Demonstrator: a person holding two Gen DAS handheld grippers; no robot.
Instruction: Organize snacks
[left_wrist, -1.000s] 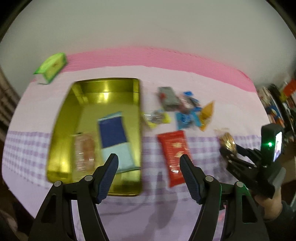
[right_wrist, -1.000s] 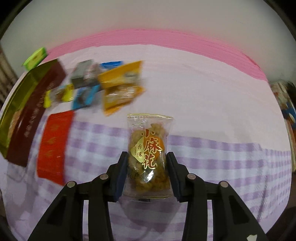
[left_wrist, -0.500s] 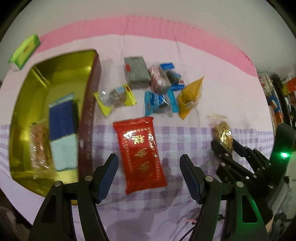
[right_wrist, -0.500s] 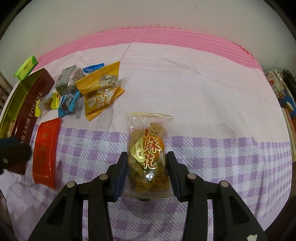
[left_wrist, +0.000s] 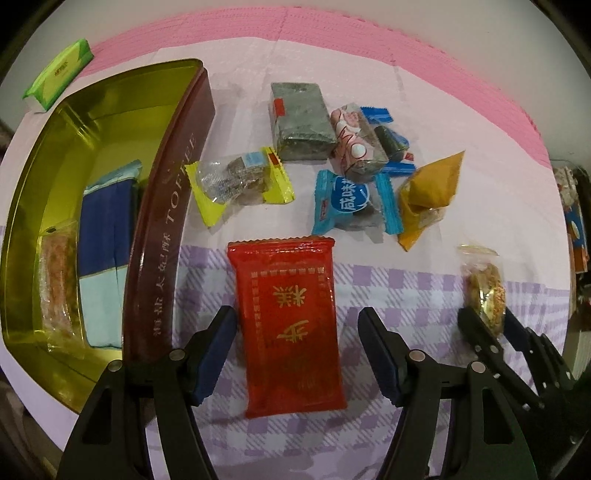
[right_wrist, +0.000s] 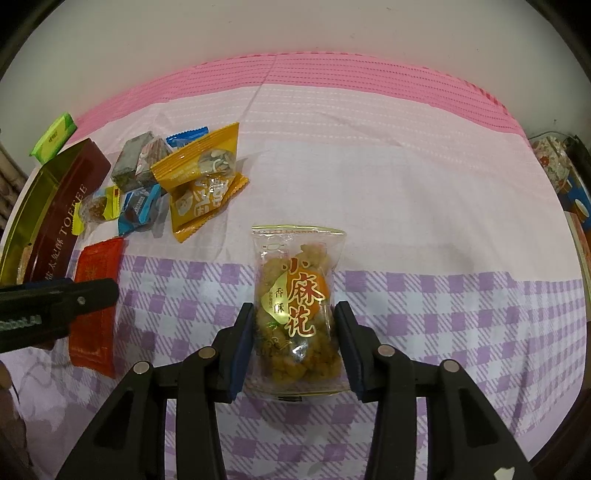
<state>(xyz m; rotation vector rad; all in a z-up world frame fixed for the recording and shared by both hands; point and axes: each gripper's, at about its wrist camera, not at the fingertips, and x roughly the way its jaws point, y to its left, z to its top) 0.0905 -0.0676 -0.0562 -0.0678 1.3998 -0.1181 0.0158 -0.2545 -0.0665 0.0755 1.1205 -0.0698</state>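
Observation:
My left gripper (left_wrist: 299, 343) hangs over the lower half of a flat red snack pack (left_wrist: 288, 317) on the checked cloth. Its jaws are closing with the pack between them, and the pads stand clear of its edges. My right gripper (right_wrist: 295, 332) has a clear pack of fried dough twists (right_wrist: 295, 295) between its pads. Those jaws are easing open while the pads still touch the pack's sides. A gold tin (left_wrist: 85, 122) with a brown wall at the left holds a blue-and-mint pack (left_wrist: 105, 254) and a clear brittle pack (left_wrist: 57, 284).
Several small wrapped snacks lie in a loose group beyond the red pack: a grey block (left_wrist: 301, 122), a yellow-ended candy (left_wrist: 238, 181), a blue one (left_wrist: 351, 199) and an orange pouch (left_wrist: 430, 192). A green box (left_wrist: 59, 74) sits behind the tin. Shelves with clutter (left_wrist: 574, 229) stand at the right.
My left gripper swung from above the tin to the right and came down over the red pack. The right gripper stayed put with the dough-twist pack between its pads.

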